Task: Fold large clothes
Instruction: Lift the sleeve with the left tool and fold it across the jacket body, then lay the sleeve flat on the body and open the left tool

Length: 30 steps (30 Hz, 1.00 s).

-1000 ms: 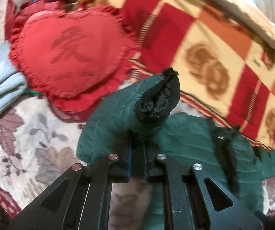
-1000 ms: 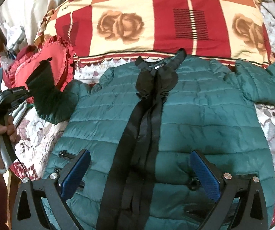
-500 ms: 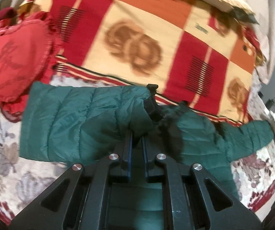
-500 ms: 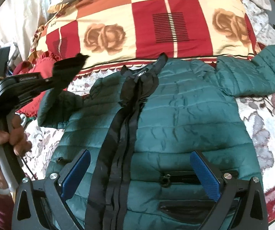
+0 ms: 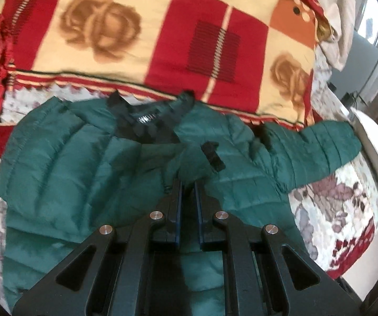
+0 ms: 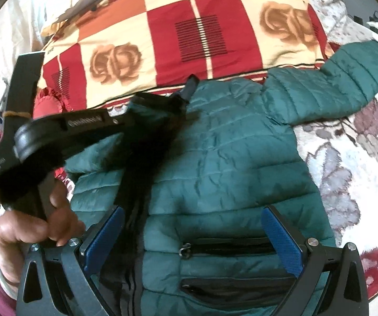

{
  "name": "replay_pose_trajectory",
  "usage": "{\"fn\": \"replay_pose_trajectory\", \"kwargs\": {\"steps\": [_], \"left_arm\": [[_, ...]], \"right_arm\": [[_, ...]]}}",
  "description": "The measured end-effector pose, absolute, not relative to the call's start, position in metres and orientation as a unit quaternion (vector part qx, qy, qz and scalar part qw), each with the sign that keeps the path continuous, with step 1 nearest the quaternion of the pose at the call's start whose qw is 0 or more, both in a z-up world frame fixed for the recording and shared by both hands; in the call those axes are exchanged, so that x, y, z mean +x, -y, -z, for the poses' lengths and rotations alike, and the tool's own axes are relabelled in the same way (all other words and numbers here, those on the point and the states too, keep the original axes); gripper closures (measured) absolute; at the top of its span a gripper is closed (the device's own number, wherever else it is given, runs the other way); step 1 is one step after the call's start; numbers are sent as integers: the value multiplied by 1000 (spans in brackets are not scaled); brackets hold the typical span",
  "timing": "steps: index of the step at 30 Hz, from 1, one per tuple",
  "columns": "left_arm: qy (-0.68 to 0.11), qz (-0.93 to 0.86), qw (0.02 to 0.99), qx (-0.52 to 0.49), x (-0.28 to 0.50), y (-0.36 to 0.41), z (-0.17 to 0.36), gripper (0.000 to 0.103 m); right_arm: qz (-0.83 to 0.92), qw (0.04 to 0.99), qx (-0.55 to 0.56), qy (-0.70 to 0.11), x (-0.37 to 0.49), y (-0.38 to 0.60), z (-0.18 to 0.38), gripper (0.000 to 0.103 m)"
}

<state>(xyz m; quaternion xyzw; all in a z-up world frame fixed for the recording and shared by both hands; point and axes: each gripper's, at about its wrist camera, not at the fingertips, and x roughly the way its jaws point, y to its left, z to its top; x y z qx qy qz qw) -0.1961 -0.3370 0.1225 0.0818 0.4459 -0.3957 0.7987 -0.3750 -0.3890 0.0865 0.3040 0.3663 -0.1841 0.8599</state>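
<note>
Holding: your left tongs (image 5: 187, 184) pinch the green jacket's (image 6: 231, 158) sleeve over its front
Right tongs (image 6: 193, 233): spread wide above the hem; nothing gripped
Jacket: flat on the bed (image 6: 352, 158); collar by the patchwork quilt (image 5: 162, 39)

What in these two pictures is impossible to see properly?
- Left view: the sleeve cuff, pinched in the left hand-held gripper, is hidden by its fingers.
- Right view: the jacket hem is cut off by the bottom edge, behind the open right hand-held gripper.
- Left view: the collar label is blurred.
</note>
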Motion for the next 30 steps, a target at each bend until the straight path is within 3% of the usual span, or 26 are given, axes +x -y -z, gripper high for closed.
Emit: {"fn": "replay_pose_trajectory", "kwargs": {"steps": [11, 12, 14, 16, 22, 30], "left_arm": [[-501, 407, 762, 54, -187, 327, -100, 92], [-502, 408, 761, 52, -186, 322, -101, 88], [-497, 407, 765, 53, -184, 309, -108, 59], [-479, 404, 777, 50, -181, 292, -118, 45], [-446, 348, 821, 75, -156, 238, -137, 44], [-444, 253, 859, 34, -105, 153, -146, 44]], "right_arm": [[193, 852, 316, -370, -376, 397, -79, 0], [192, 851, 320, -369, -375, 398, -78, 0], [190, 851, 327, -365, -374, 398, -78, 0], [182, 851, 336, -360, -370, 399, -79, 0], [151, 850, 363, -351, -339, 406, -86, 0], [132, 807, 428, -386, -270, 437, -52, 2]]}}
